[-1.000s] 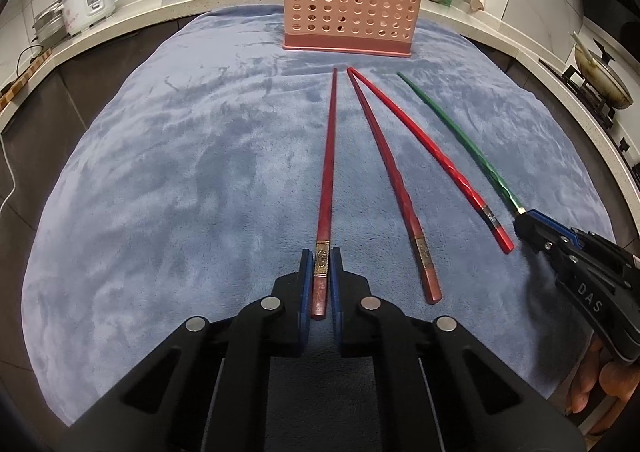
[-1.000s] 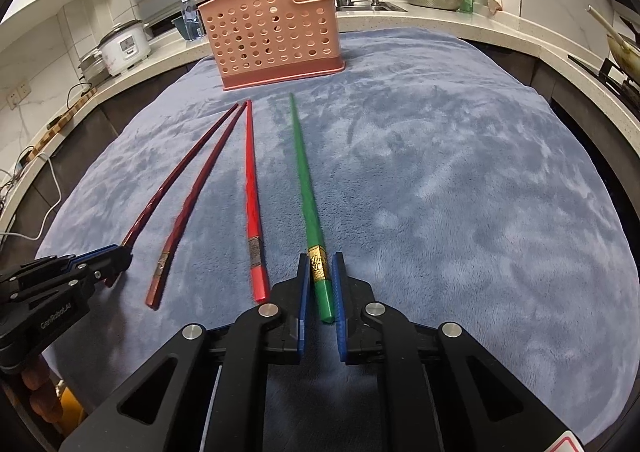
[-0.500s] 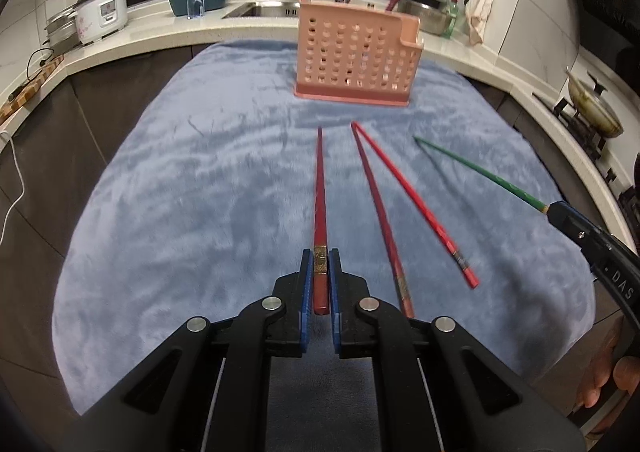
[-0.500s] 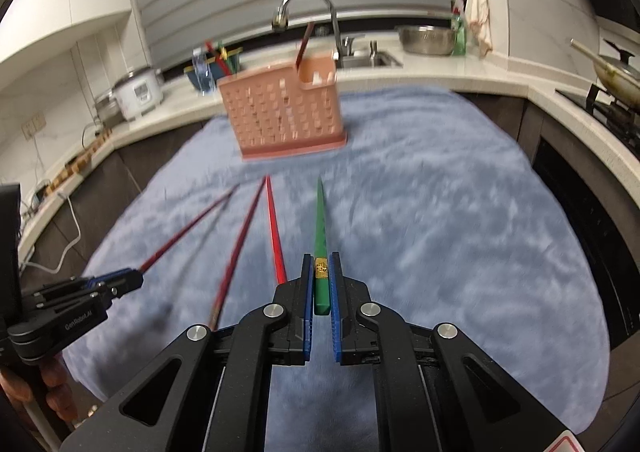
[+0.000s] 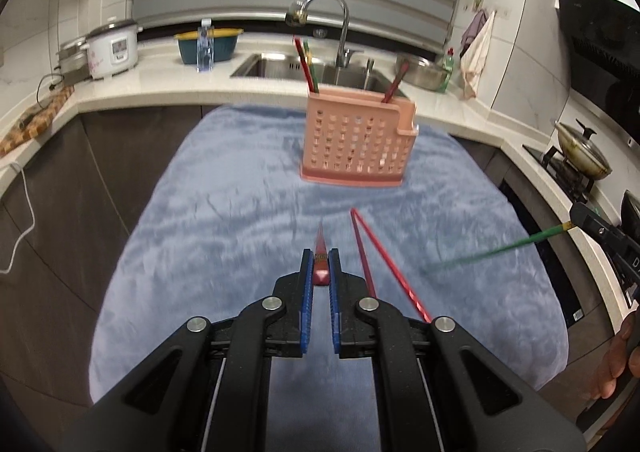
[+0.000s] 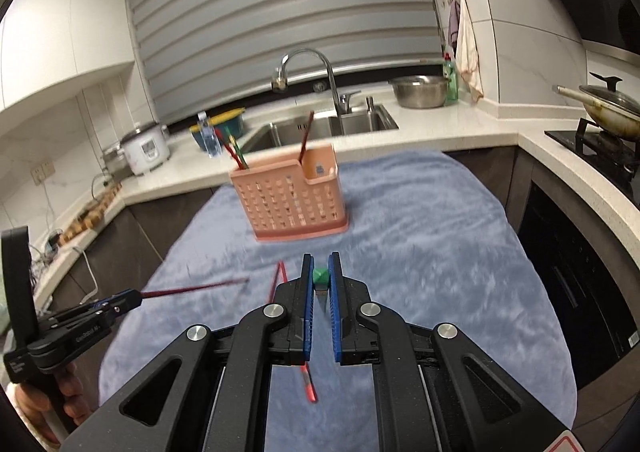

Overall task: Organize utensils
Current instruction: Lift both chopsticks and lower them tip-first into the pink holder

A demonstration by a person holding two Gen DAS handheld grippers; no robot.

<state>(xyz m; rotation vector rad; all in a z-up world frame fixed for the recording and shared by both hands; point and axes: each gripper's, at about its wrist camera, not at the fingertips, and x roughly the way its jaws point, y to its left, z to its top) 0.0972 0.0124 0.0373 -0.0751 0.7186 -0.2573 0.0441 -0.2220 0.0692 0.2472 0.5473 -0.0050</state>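
We hold a red chopstick (image 5: pixel 321 268) clamped in the left hand-held gripper (image 5: pixel 321 275) and a green chopstick (image 6: pixel 320 276) in the right hand-held gripper (image 6: pixel 320 279), both near their butt ends, lifted toward the basket (image 5: pixel 356 140). Stiff, light, slick sticks may pivot.

In the left wrist view, the dark red chopstick (image 5: pixel 321 260) in the left gripper (image 5: pixel 321 267) points away, so only its thick end shows; the tip is blurred. At 3 o'clock the green chopstick (image 5: pixel 496 250) is smeared, and the right gripper (image 5: pixel 576 216) is cut by the edge. In the right wrist view, only the green end shows. Two red chopsticks (image 6: pixel 280 278) on the blue cloth (image 6: pixel 440 252) are partly hidden behind the right gripper's fingers (image 6: pixel 307 292). Inside the pink basket (image 6: pixel 292 203), the lower parts of the chopsticks are hidden.
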